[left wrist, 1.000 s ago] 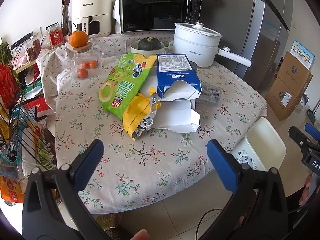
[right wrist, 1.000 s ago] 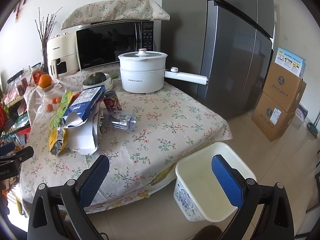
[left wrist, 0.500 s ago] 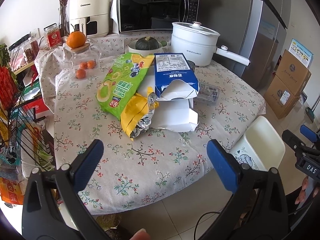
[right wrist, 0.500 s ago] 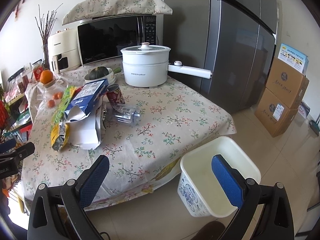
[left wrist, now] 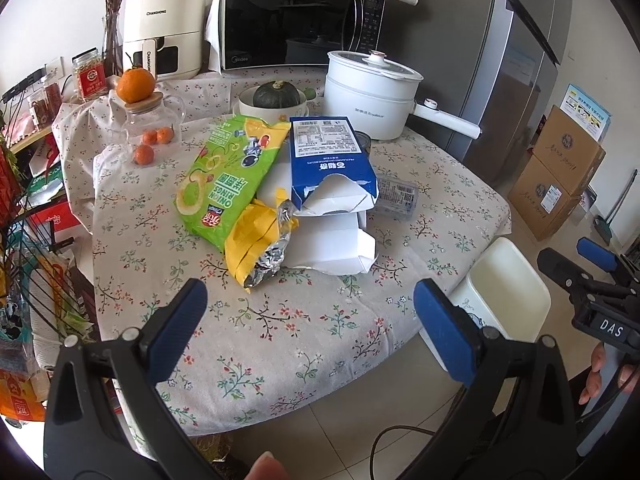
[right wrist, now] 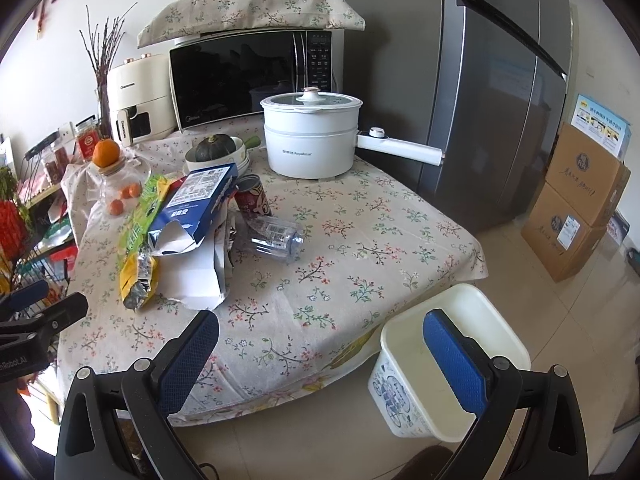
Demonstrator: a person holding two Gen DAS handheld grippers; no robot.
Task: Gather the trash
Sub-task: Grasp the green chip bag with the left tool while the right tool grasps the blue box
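Trash lies in a heap on the floral tablecloth: a green and yellow snack bag (left wrist: 224,176) (right wrist: 138,236), a torn blue and white carton (left wrist: 330,160) (right wrist: 196,208), white cardboard (left wrist: 332,244), a crushed clear bottle (right wrist: 276,236) (left wrist: 396,198) and a red can (right wrist: 250,196). A white bin (left wrist: 508,292) (right wrist: 452,360) stands on the floor at the table's corner. My left gripper (left wrist: 310,314) is open over the table's front edge. My right gripper (right wrist: 320,344) is open between the table corner and the bin. Both hold nothing.
At the table's back stand a white pot (right wrist: 310,136) with a long handle, a squash in a bowl (left wrist: 276,98), a microwave (right wrist: 252,76), and a jar topped by an orange (left wrist: 136,84). A wire rack (left wrist: 24,240) is at left, cardboard boxes (right wrist: 576,208) and a fridge at right.
Both grippers have drifted slightly closer to the table; the heap sits a little lower in the views. Nothing on the table moved, and both grippers stay open.
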